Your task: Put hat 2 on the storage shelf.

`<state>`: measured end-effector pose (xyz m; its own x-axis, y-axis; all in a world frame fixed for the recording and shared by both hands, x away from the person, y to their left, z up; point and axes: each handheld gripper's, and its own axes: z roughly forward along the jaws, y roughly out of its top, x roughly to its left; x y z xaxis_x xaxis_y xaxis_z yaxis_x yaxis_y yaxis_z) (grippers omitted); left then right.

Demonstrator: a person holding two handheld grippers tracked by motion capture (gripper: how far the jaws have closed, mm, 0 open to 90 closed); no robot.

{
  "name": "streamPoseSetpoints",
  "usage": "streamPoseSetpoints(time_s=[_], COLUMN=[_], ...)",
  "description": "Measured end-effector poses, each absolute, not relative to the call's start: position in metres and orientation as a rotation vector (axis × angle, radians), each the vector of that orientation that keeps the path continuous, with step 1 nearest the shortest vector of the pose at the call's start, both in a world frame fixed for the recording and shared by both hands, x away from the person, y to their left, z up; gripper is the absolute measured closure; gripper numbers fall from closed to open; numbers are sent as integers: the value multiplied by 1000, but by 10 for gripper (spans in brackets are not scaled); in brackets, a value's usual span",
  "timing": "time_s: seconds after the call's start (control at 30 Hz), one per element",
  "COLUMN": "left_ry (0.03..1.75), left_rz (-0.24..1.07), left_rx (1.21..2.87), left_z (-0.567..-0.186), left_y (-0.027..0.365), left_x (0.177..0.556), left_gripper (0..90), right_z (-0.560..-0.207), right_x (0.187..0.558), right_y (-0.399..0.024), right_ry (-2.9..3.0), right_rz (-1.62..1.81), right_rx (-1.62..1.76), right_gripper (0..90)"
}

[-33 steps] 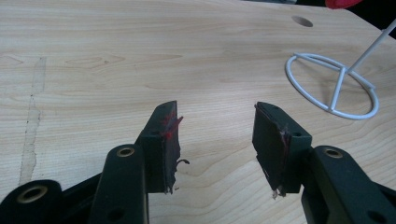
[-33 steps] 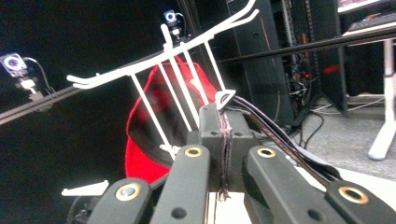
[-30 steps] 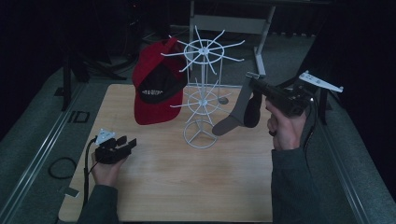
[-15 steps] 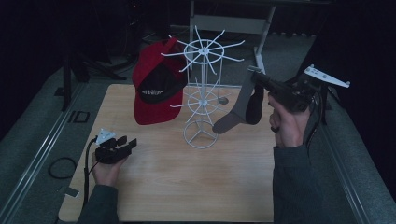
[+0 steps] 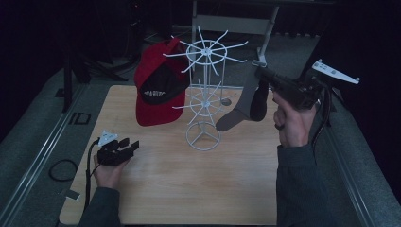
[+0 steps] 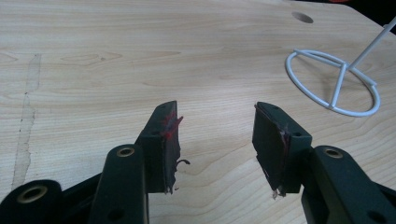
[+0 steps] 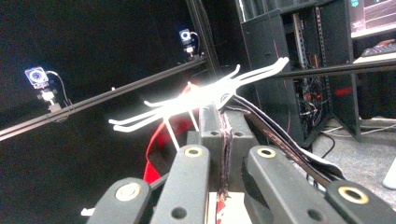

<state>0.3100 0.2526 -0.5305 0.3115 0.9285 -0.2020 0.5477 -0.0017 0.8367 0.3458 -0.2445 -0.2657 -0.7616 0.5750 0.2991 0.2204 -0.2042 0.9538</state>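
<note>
High view: a grey sock hangs from the right gripper, just right of the white wire rack.
On the wooden table the rack stands mid-table; a red cap hangs on its left side. Right fingers are clenched on the sock's top edge near the rack's upper spokes. Left gripper rests on the table, front-left of the rack's base, fingers released and apart.

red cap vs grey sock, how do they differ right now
The red cap hangs on the white wire rack untouched; the grey sock dangles clamped in the right gripper, right of the rack. The cap is bulkier and domed, the sock limp and narrow. Both hang clear of the table.
</note>
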Motion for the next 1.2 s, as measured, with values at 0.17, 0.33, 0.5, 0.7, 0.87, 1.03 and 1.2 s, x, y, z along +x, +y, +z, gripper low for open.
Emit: streamPoseSetpoints(time_s=[0.17,0.33,0.5,0.7,0.87,1.03,1.2], left_ry=[1349,1353,1351,1353,1352,1354,1354], left_rz=[528,528,528,527,526,524,522], left_rx=[1674,1671,1675,1673,1674,1675,1677], left_z=[-531,-531,-531,-532,-532,-532,-532], left_y=[252,252,252,252,252,252,252], left_x=[310,310,310,311,310,311,311], left_gripper=[515,515,515,514,514,514,514], right_z=[-259,-252,-252,-252,-255,-258,-256], right_x=[346,347,349,351,351,351,349], right_y=[-241,-236,-231,-224,-216,-211,-208], right_ry=[1798,1802,1819,1843,1860,1868,1869], right_rz=[2064,2065,2065,2052,1992,1961,1927], right_rx=[921,896,887,878,881,875,861], right_gripper=[893,893,893,892,891,890,887])
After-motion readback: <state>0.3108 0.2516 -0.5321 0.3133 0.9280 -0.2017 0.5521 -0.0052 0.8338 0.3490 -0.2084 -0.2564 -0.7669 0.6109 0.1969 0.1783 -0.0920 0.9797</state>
